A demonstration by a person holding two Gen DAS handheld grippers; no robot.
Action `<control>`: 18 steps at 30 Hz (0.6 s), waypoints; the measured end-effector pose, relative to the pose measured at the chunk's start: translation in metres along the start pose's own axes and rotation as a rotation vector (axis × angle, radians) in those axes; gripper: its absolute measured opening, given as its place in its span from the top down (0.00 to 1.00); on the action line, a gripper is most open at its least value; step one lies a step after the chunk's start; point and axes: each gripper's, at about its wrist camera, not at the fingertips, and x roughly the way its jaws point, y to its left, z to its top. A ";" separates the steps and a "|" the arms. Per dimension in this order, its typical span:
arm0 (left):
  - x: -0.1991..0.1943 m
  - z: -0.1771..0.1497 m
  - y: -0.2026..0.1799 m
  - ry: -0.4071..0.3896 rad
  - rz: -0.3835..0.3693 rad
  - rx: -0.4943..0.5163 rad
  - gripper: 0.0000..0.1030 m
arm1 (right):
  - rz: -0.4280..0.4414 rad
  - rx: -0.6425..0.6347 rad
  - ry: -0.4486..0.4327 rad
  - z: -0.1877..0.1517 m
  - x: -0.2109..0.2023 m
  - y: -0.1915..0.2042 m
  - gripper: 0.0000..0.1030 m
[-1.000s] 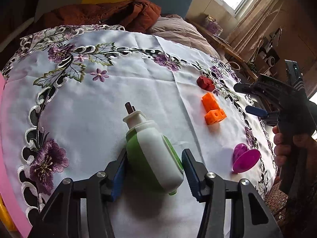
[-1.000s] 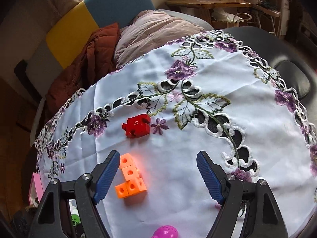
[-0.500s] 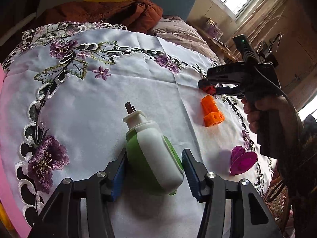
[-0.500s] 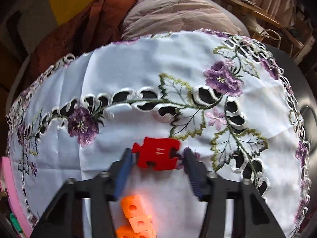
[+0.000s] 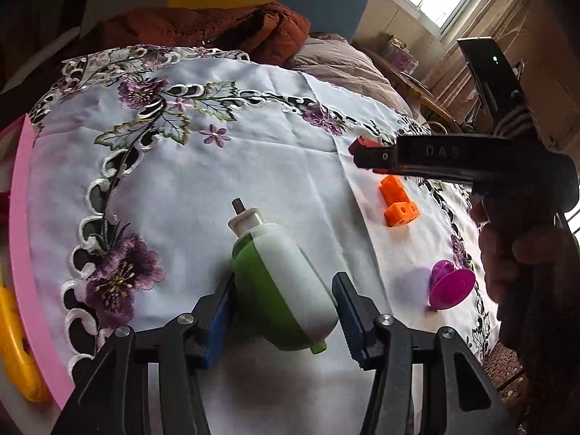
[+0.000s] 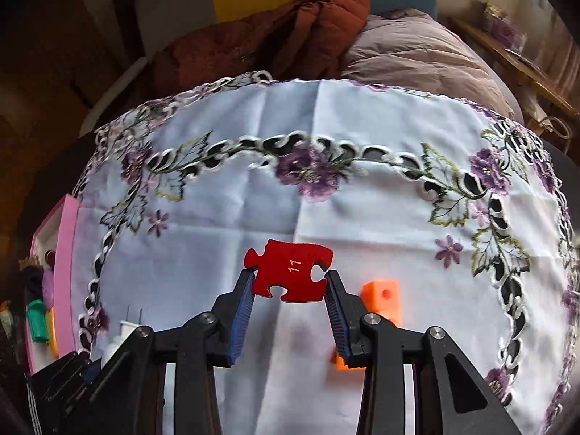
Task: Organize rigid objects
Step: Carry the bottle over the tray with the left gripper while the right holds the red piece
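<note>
Puzzle piece point(image 6: 290, 275), red and marked "11", sits between the pads of the right gripper point(image 6: 289, 282), its two side edges against the blue pads; the jaws are closing on it, and both pads appear in contact; the piece looks raised off the cloth point(image 6: 326, 116), though I cannot tell this for certain. In the left view the same gripper point(image 5: 366, 156) appears side-on at right, held by a hand point(image 5: 507, 253), with a corner of the red piece point(image 5: 359, 142) showing at its tip.

Orange blocks point(image 6: 382, 299) lie on the cloth just right of and below the right gripper (partly hidden by its finger); in the left view they point(image 5: 398, 204) lie below the gripper's tip.

Left gripper point(image 5: 282, 311) stands at a middling width around a green-and-white plug device point(image 5: 282, 282), prongs pointing far; the left pad touches the green side; whether the right pad touches the white side cannot be told.

Purple spool-shaped toy point(image 5: 449, 284) lies near right on the cloth, well apart from the blocks.

Pink tray point(image 6: 65, 264) sits at the left edge of the table; small items inside it are visible (too small to identify).

Brown jacket point(image 6: 282, 36) and mauve cushion point(image 6: 417, 58) lie beyond the far edge.
</note>
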 end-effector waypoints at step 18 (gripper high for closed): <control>-0.103 -0.019 0.024 -0.198 0.154 0.003 0.49 | -0.011 -0.128 0.024 -0.044 0.026 0.032 0.60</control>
